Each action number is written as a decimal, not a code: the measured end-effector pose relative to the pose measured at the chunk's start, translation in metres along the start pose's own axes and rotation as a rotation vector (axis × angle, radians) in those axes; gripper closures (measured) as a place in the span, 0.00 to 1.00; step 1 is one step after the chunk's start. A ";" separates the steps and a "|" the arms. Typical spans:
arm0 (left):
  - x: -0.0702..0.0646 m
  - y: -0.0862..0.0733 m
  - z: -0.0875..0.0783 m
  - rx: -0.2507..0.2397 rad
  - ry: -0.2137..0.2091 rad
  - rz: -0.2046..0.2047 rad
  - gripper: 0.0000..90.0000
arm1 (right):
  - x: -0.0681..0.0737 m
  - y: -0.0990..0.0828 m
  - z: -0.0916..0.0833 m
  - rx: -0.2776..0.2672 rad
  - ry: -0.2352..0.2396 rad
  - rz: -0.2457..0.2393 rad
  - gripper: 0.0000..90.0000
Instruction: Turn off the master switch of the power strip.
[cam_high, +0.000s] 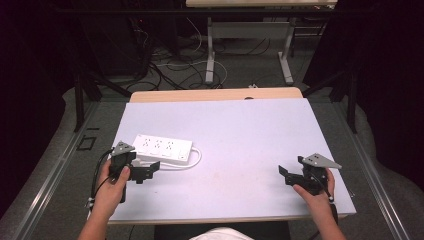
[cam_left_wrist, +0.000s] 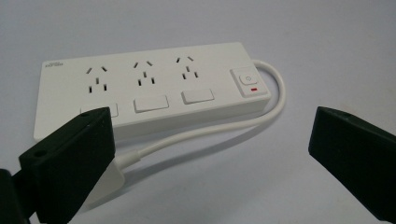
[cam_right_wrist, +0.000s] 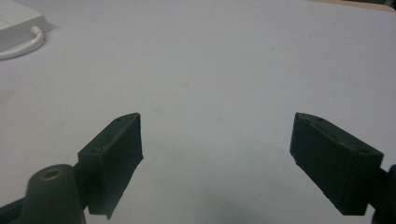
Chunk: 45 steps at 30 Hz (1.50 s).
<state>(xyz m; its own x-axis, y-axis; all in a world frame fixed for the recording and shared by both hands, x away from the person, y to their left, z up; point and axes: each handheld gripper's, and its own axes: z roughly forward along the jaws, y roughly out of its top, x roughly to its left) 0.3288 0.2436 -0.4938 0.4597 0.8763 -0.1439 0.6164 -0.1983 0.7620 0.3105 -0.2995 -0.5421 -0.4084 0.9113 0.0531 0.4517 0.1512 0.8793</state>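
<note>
A white power strip (cam_high: 162, 148) with three sockets lies at the table's left, its white cable (cam_high: 194, 159) looped round the right end. My left gripper (cam_high: 146, 171) sits just in front of the strip, open, with nothing held. In the left gripper view the strip (cam_left_wrist: 144, 88) lies beyond the wide-apart jaws of the left gripper (cam_left_wrist: 210, 135). Its rocker switch (cam_left_wrist: 247, 81) is at the right end, and the cable (cam_left_wrist: 224, 126) runs to a white plug (cam_left_wrist: 109, 179) partly behind the left jaw. My right gripper (cam_high: 286, 175) (cam_right_wrist: 217, 128) stands open over bare table at the right front.
The white table top (cam_high: 250, 130) ends in a wooden strip (cam_high: 215, 94) at the far side. Beyond it stand another table's legs (cam_high: 210, 50) and loose cables (cam_high: 170, 70) on the floor. Metal rails run along both sides. The strip's corner (cam_right_wrist: 18, 21) shows far left in the right gripper view.
</note>
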 end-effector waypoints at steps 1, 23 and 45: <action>0.000 -0.002 0.000 -0.004 0.009 -0.014 0.00 | -0.001 0.000 0.000 -0.011 -0.005 -0.008 0.18; 0.020 -0.039 0.004 -0.025 0.007 -0.099 0.01 | -0.011 -0.002 -0.002 -0.005 -0.026 0.014 0.18; 0.046 -0.056 0.008 -0.034 0.036 -0.166 0.01 | -0.015 -0.005 0.000 0.005 -0.036 0.027 0.18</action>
<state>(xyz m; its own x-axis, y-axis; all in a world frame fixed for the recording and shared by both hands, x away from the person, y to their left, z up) 0.3197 0.2914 -0.5480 0.3301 0.9109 -0.2476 0.6599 -0.0352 0.7505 0.3146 -0.3142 -0.5469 -0.3677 0.9280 0.0596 0.4660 0.1284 0.8754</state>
